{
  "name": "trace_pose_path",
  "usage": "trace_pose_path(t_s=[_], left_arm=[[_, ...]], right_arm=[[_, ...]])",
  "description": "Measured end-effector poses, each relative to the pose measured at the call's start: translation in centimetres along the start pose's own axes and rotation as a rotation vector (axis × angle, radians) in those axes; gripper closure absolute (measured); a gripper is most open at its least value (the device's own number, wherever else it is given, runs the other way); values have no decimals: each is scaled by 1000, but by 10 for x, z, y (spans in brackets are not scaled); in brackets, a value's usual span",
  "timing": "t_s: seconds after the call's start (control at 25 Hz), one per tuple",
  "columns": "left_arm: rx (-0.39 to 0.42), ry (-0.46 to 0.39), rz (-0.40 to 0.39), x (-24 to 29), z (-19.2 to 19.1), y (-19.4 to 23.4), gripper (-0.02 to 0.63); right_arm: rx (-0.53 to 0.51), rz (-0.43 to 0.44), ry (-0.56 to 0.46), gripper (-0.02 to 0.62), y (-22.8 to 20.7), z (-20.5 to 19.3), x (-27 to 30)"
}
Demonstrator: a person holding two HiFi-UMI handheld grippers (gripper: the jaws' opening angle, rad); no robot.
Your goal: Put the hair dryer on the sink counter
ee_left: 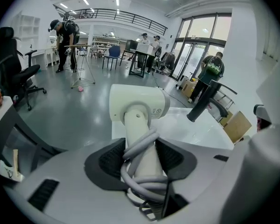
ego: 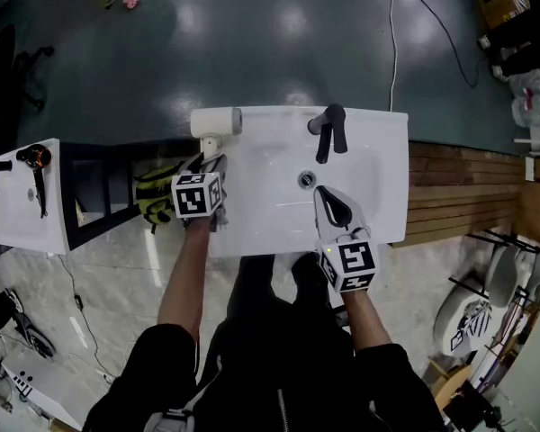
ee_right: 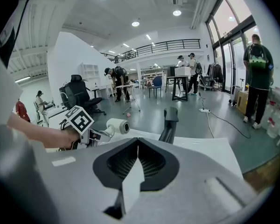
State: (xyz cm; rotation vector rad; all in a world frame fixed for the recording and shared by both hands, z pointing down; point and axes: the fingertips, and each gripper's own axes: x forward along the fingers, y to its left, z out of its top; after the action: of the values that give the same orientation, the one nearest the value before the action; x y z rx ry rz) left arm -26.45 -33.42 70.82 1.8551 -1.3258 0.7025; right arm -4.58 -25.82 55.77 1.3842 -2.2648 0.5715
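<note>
A cream hair dryer [ego: 218,122] with its grey cord wound round the handle sits over the far left corner of the white sink counter [ego: 378,151]. My left gripper [ego: 211,160] is shut on the handle. In the left gripper view the handle and cord [ee_left: 141,164] fill the gap between the jaws, and the dryer head [ee_left: 137,104] points across the counter [ee_left: 186,134]. I cannot tell whether the dryer touches the counter. My right gripper [ego: 328,201] hovers over the basin, shut and holding nothing. The right gripper [ee_right: 137,148] faces the dryer [ee_right: 116,125].
A black faucet [ego: 330,130] stands at the counter's far edge, the drain [ego: 307,179] below it. A second white unit [ego: 22,196] at left carries a black dryer [ego: 34,157]. Yellow-black gloves [ego: 155,192] hang on a dark rack. Wooden slats [ego: 459,192] lie to the right.
</note>
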Motion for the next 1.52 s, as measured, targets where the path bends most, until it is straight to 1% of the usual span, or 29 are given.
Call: trace_pose_path(t_s=[0.52,0.68,0.8,1.16,1.52], left_arm=[[-8,20,26,9,-8,4,405],[-11,20,31,10,-10,6,405],[-12,21,31,11,-12,5,405],[-1,36,40,15,-18,7,407],[7,33,38,17,-19,7,407]], right_arm=[[11,-11,21,591,-5,-9,0],[42,-7,20,591,-5,-10,1],[45,-4,23,591,-4,-10,2],[46,-5,32,591,-2,-17,0],[55,-9,29,591,-5,-20,-4]])
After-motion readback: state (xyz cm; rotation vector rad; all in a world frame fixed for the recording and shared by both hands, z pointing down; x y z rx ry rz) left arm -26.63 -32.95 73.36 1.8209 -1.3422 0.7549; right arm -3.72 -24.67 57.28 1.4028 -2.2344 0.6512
